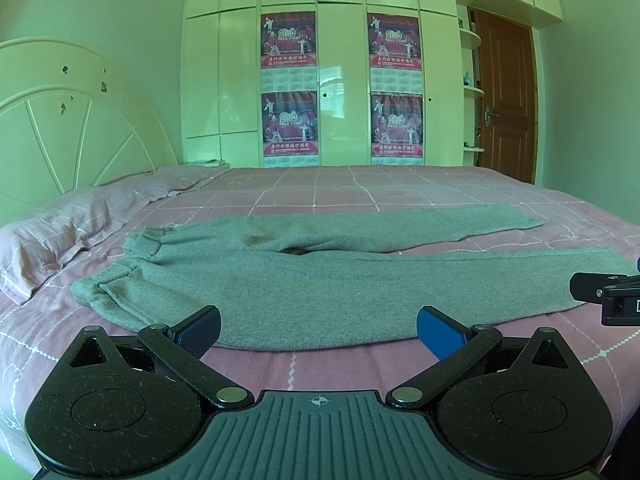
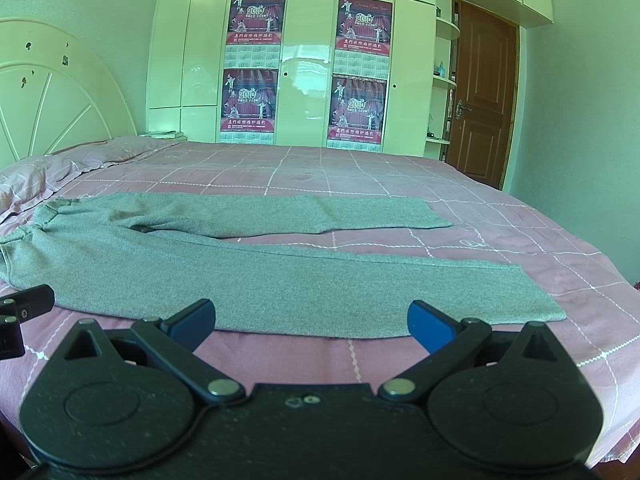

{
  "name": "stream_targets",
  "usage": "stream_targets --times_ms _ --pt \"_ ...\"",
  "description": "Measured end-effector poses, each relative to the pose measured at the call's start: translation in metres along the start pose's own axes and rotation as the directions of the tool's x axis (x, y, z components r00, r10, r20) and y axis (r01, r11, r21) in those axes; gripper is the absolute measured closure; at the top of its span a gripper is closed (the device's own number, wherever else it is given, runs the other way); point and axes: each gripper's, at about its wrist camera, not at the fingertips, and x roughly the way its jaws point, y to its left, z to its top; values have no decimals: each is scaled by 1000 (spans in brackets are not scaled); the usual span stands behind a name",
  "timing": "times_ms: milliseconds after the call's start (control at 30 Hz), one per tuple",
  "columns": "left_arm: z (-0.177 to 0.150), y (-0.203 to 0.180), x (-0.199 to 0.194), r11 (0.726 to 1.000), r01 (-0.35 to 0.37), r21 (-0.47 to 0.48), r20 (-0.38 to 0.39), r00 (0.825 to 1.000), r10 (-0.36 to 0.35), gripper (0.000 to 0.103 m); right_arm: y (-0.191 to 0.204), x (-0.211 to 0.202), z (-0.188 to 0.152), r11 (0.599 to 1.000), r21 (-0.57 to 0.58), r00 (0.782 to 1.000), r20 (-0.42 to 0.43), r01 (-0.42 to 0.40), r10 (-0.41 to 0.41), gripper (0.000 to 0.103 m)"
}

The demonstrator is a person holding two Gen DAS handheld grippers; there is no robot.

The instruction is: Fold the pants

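Note:
Grey knit pants (image 1: 304, 284) lie flat on the pink checked bed sheet (image 1: 320, 188), waistband to the left, both legs running to the right and slightly apart. They also show in the right wrist view (image 2: 224, 276). My left gripper (image 1: 318, 330) is open and empty at the near edge of the near leg, toward the waist end. My right gripper (image 2: 310, 322) is open and empty at the near edge of the same leg, toward the cuff end. The right gripper's body shows at the right edge of the left wrist view (image 1: 608, 298).
A pink pillow (image 1: 60, 236) lies at the left by the white headboard (image 1: 68, 120). A white wardrobe with red posters (image 1: 340, 88) stands behind the bed. A brown door (image 1: 506, 100) is at the back right. The bed's near edge runs just below the grippers.

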Motion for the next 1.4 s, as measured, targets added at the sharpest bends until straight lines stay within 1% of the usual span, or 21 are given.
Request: stream_targets --times_ms 467,900,1167,1233,1333,1367,1400 --pt "-2 -1 2 1000 -4 3 4 1000 4 0 0 0 0 1000 -1 1000 1 0 0 6" --pt "-6 -2 7 1000 12 3 -10 1000 -12 0 0 -1 1 1000 -6 1000 -2 1 -1 6" --pt "8 12 20 1000 5 -21 -21 1000 -5 0 0 8 24 1000 -13 999 38 -13 13 6" --pt "15 20 29 999 20 -26 -28 999 -21 0 1 14 32 999 -24 999 47 -24 25 6" --pt "32 39 45 999 17 -32 -22 1000 -18 0 3 29 49 997 -29 995 66 -69 71 6" --pt "38 48 53 999 31 -37 -30 999 -32 0 5 36 56 995 -35 994 65 -90 92 6" --pt "44 58 63 999 30 -40 -45 998 -32 0 7 44 63 993 -41 992 55 -114 116 6"
